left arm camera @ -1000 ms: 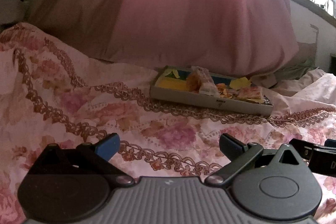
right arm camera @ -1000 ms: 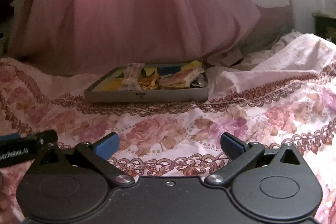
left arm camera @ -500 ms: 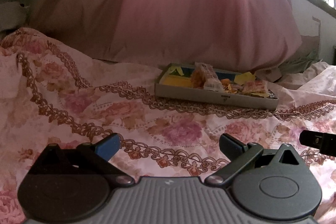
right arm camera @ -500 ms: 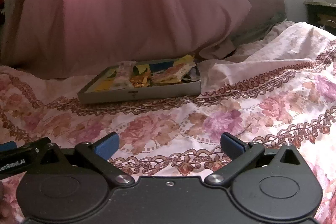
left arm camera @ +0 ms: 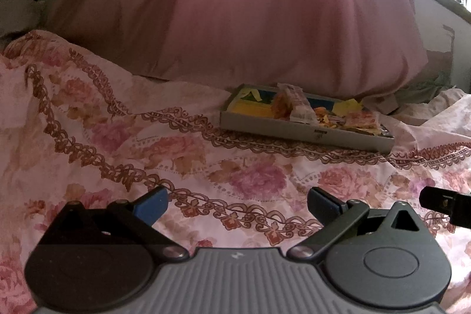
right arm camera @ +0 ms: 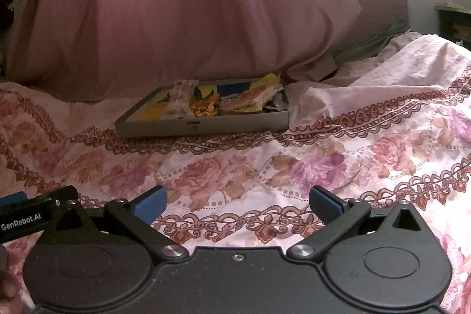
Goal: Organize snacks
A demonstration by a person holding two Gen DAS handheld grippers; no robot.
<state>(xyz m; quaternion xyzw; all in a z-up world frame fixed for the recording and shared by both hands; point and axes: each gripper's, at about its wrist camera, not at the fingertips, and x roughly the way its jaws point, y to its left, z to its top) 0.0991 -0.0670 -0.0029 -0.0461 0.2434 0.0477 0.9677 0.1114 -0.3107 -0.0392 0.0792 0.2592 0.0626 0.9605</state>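
Left gripper (left arm camera: 237, 203) spread wide, nothing between its blue pads (left arm camera: 150, 208); it sits low over the floral sheet (left arm camera: 117, 137). Right gripper (right arm camera: 237, 203) likewise wide and empty. Grey tray (right arm camera: 203, 125) lies well ahead of both, ahead-right of the left gripper, ahead-left of the right. Snack packets (right arm camera: 235, 102) heaped in the tray's right half. Pink curtain (right arm camera: 176, 13) hangs just behind the tray.

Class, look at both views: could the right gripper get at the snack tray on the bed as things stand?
Probably yes. The right gripper is open and empty, and only bare floral bedspread lies between it and the tray; it must move forward first.
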